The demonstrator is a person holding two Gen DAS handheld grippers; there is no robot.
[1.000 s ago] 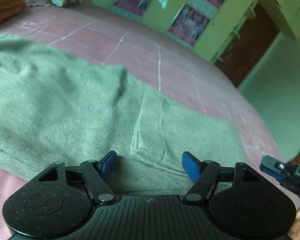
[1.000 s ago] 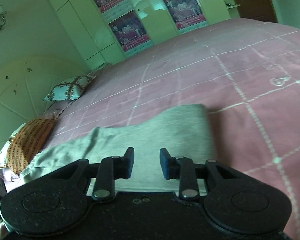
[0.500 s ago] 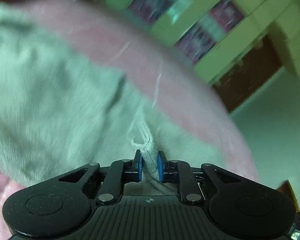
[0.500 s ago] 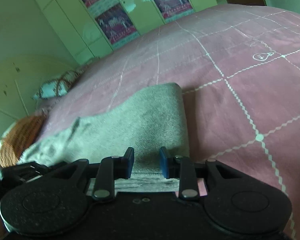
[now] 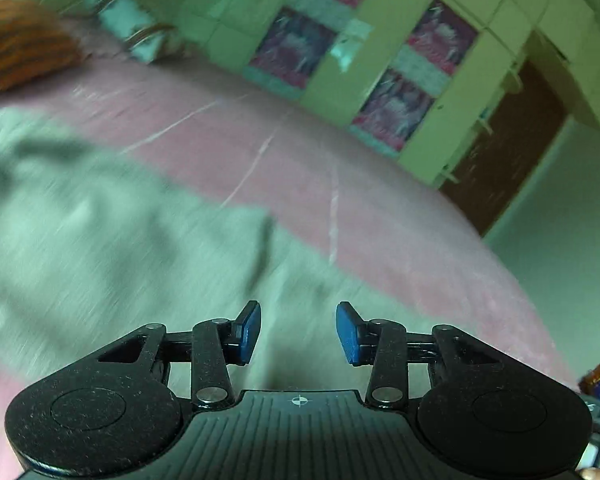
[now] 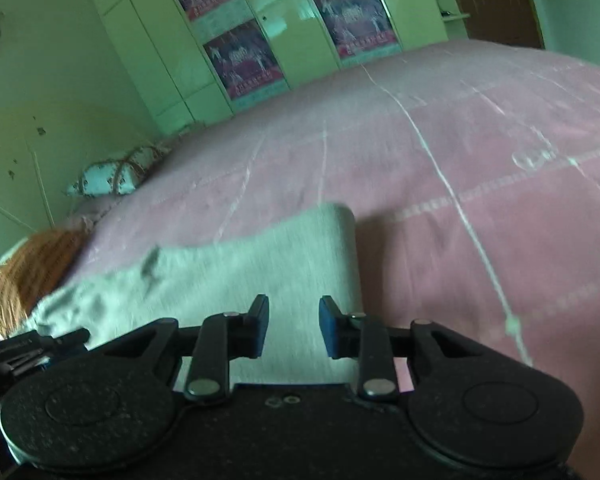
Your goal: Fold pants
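Grey pants [image 5: 100, 248] lie spread over a pink bed sheet [image 5: 340, 184], blurred by motion in the left wrist view. My left gripper [image 5: 298, 332] hovers just above the cloth; its jaws are opening and nothing is pinched between the blue pads. In the right wrist view the pants [image 6: 260, 264] end in a rounded folded edge on the right. There my right gripper [image 6: 293, 326] stands over the near edge of the cloth, its jaws a little apart and pressing on nothing. Part of the left gripper body [image 6: 20, 354] shows at the lower left.
An orange pillow [image 6: 28, 272] and a pale patterned pillow [image 6: 108, 176] lie at the head of the bed. Green wardrobe doors with posters [image 5: 380, 40] stand behind it, and a brown door [image 5: 512, 144] is to their right. Pink sheet [image 6: 480, 184] stretches right of the pants.
The left gripper shut on a raised fold of the pants half a second ago, then let it go and lifted with its jaws parting. The right gripper slid sideways along the pants' edge.
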